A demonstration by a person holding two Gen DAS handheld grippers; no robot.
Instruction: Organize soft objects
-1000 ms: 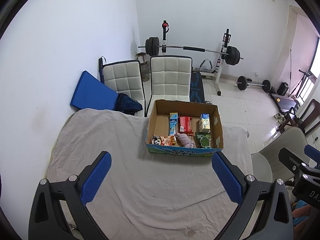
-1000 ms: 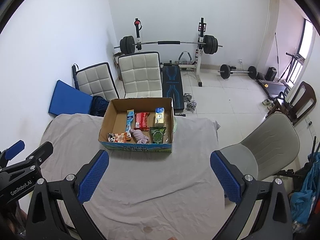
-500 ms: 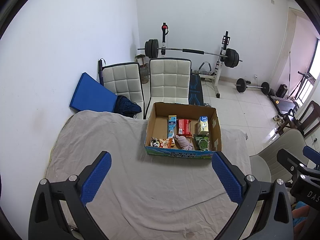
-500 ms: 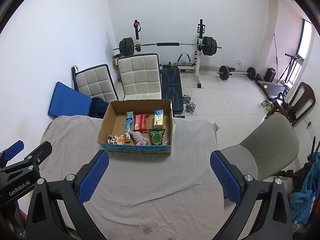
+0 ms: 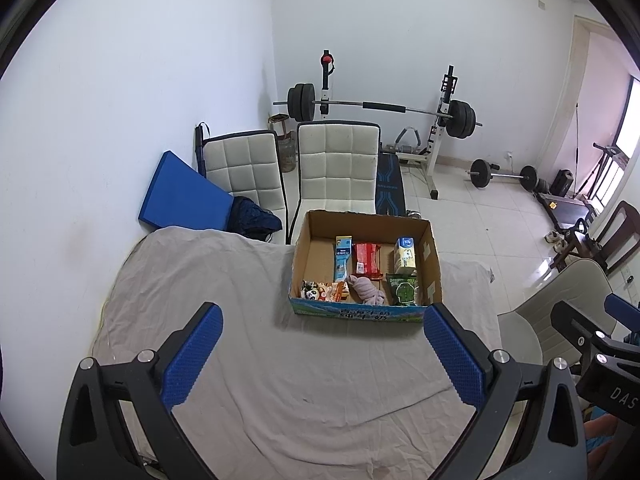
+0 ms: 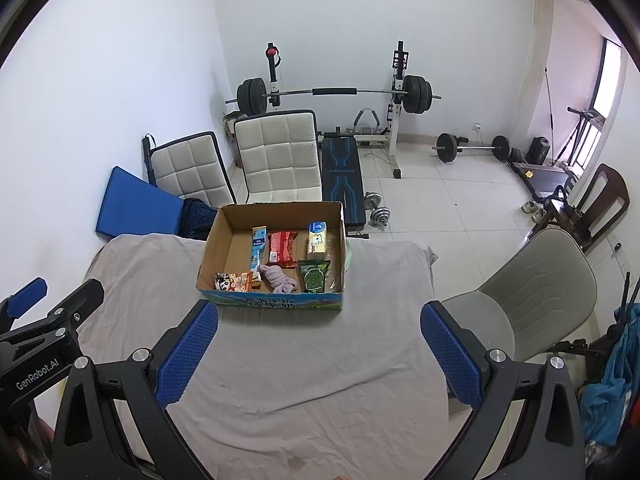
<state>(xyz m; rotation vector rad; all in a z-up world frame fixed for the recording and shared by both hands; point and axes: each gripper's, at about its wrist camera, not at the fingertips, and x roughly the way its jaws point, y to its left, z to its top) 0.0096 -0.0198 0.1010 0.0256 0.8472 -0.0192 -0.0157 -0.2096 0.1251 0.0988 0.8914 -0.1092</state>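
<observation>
Both your claws, left gripper [image 5: 322, 354] and right gripper [image 6: 320, 350], hang apart and empty; packets and a pink cloth [image 5: 365, 290] already sit inside the box [image 5: 356, 314], tablecloth [image 5: 200, 280] bare.

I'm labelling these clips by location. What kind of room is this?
Probably a home gym or spare room doubling as a workspace: a barbell rack against the wall, loose dumbbells on the tiled floor, and a cloth-covered table with a cardboard box of items.

Left tool [image 5: 322, 350]: black angular frame, blue dimpled pads [image 5: 192, 356], silver screws at each finger base. Right tool [image 6: 318, 350]: identical build. Neighbouring unit at 9 o'clock in the right view carries white "GenRobot.AI" lettering.
</observation>
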